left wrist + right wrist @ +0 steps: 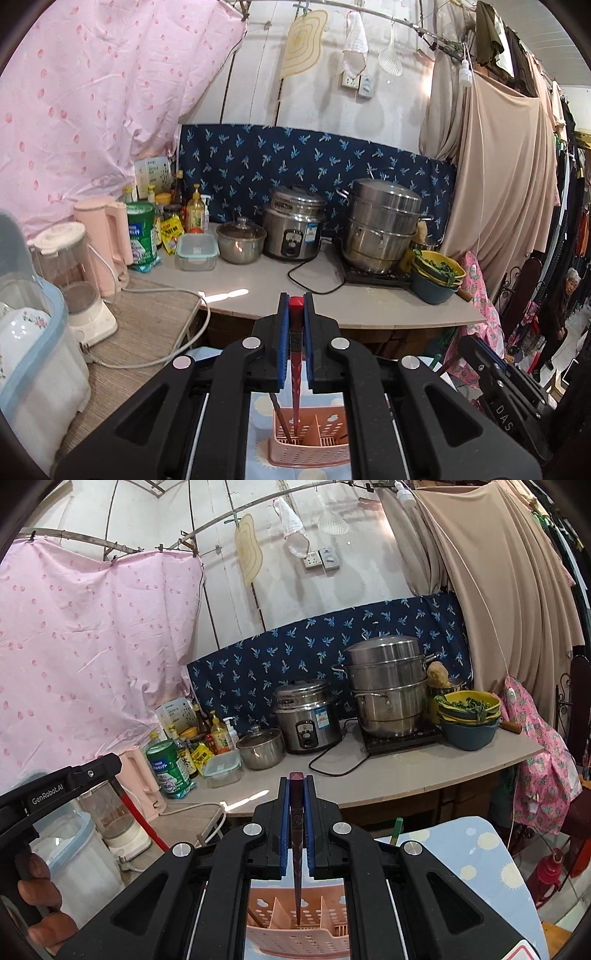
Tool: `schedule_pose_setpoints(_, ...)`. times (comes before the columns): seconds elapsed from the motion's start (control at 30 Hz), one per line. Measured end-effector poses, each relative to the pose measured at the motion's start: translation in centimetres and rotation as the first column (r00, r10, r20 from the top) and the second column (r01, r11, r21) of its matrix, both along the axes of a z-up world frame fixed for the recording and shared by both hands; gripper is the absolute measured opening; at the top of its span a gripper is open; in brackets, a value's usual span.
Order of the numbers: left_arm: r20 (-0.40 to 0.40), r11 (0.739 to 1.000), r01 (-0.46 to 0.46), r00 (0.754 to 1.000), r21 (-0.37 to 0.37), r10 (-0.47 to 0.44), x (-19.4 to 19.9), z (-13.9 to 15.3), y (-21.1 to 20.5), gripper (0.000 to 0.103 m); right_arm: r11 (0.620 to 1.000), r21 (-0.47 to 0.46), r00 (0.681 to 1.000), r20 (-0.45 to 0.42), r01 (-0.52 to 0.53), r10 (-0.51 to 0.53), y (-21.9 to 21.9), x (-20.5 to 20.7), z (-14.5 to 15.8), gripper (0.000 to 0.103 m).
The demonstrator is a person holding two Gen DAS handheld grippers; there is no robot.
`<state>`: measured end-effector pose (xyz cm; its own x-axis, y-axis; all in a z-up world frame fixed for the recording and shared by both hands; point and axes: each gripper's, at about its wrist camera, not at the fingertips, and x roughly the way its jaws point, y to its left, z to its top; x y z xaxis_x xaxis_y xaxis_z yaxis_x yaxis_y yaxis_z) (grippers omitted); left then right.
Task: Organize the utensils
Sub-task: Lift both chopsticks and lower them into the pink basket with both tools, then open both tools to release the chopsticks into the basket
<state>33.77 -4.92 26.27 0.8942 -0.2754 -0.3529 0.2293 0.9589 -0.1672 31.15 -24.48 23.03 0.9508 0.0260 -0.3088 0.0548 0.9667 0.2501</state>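
Both grippers clamp a chopstick over the pink basket.

The left gripper [296, 306] pinches a red chopstick [296, 373], tip down inside the pink basket [308, 443]; the gripper body hides the basket's sides. The right gripper [296, 788] pinches a dark chopstick [297, 849] over a middle slot. Beyond, the counter [369, 306] carries a rice cooker [293, 230], and the far bottle labels blur.

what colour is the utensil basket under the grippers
Pink, with perforated walls and dividers; the utensil basket shows best in the right wrist view.
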Motion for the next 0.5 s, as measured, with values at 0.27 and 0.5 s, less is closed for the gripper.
schedule_pose_setpoints(0.27,-0.083,1.0,-0.009,0.996,0.002,0.009,2.2,-4.3,-0.2,0.007,1.0,0.007,0.997,-0.08,-0.011,0.011,-0.1,1.5,-3.6,0.007)
schedule_pose_setpoints(0.5,-0.135,1.0,-0.014,0.991,0.007,0.015,3.1,-6.4,0.0,0.007,1.0,-0.001,0.993,-0.12,-0.014,0.014,0.0,2.0,-5.1,0.007)
